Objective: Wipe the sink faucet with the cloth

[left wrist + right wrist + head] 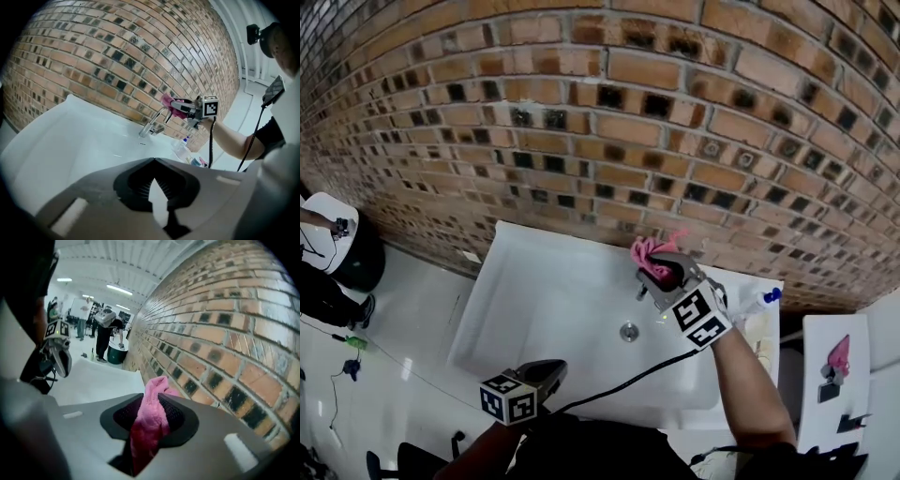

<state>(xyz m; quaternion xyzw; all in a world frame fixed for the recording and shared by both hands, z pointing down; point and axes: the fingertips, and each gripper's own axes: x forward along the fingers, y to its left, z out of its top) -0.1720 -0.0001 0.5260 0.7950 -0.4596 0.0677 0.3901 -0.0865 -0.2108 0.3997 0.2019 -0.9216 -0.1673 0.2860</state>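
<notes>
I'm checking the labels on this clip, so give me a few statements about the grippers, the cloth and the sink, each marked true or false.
1. The right gripper is shut on the pink cloth. True.
2. The left gripper grips a corner of the cloth too. False: nothing is between its jaws, and it sits at the near edge of the sink, apart from the cloth.
3. The wall behind the sink is white tile. False: it is a brick wall.
4. The cloth is up at the top of the faucet, at the back of the sink. True.
</notes>
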